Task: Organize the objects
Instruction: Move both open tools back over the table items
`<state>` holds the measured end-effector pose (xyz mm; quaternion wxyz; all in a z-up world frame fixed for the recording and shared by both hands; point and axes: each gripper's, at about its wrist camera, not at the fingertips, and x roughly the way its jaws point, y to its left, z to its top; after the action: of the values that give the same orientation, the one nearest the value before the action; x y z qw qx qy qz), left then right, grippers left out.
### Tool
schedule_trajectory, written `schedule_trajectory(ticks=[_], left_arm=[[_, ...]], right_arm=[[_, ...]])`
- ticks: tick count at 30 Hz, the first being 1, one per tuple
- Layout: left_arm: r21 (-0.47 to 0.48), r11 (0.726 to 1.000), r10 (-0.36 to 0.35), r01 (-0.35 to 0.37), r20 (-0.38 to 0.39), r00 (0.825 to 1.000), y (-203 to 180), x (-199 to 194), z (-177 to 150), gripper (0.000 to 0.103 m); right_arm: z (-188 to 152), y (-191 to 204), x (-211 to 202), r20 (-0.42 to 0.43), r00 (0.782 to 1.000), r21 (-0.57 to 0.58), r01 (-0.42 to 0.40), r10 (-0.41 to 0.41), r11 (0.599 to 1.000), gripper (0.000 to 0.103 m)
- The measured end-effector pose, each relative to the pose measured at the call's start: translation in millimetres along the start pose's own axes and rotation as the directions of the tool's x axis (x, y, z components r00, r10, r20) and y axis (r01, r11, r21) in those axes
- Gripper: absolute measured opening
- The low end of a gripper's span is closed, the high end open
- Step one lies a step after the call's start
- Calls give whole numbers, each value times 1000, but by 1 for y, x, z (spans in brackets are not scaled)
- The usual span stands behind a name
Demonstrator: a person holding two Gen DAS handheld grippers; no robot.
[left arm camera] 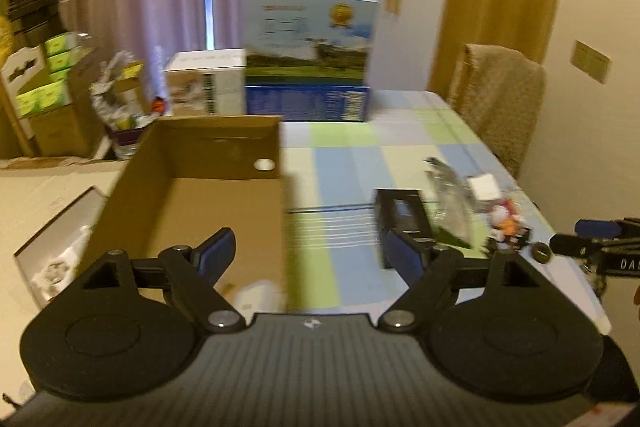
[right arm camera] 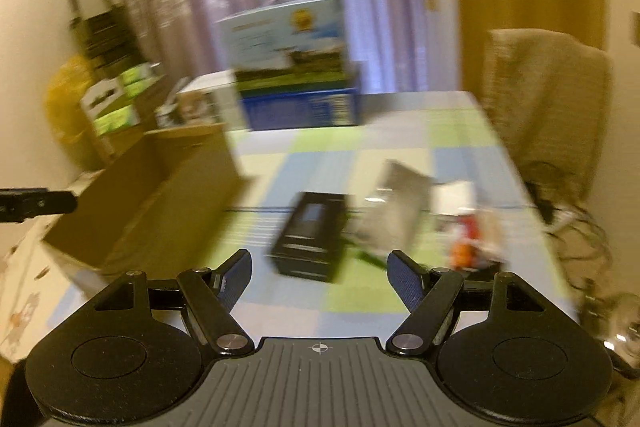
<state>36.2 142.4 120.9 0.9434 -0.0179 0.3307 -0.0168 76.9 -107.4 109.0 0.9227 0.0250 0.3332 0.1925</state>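
Two grippers in play and neither has anything in it: the left gripper [left arm camera: 308,251] and the right gripper [right arm camera: 320,275] both have their jaws spread wide with only tablecloth between them. Both views are pretty smeared, so take the small stuff with a grain of salt.

What needs sorting sits on the checked tablecloth [left arm camera: 344,155], right of the open cardboard box [left arm camera: 200,163]. The black box [right arm camera: 310,239] lies flat, just ahead of the right gripper. Touching or overlapping its far side is a silvery plastic packet [right arm camera: 396,211], then a small white cube [left arm camera: 482,187] and a red-and-white figurine [left arm camera: 506,219] close together.

Biggest risk as I see it: those four are bunched up, so going for the black box with jaws this wide could clip the packet and drag it along, or knock the figurine toward the table edge, which is near. The blur won't help aiming either.

Count: one cardboard box with something small and white inside (can't tell what), one black box, one packet, one cube, one figurine, two printed cartons at the back.
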Motion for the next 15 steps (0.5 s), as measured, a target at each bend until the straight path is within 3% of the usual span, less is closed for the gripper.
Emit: schedule_trajectory(ticks=[9, 15], left_arm=[[53, 992, -108, 111, -57, 993, -92, 42, -8, 84], [55, 987, -143, 150, -109, 984, -137, 77, -18, 85]], right_arm=[[-27, -92, -43, 4, 982, 69, 189, -190, 980, 72], [-43, -132, -46, 3, 981, 83, 192, -193, 978, 72]])
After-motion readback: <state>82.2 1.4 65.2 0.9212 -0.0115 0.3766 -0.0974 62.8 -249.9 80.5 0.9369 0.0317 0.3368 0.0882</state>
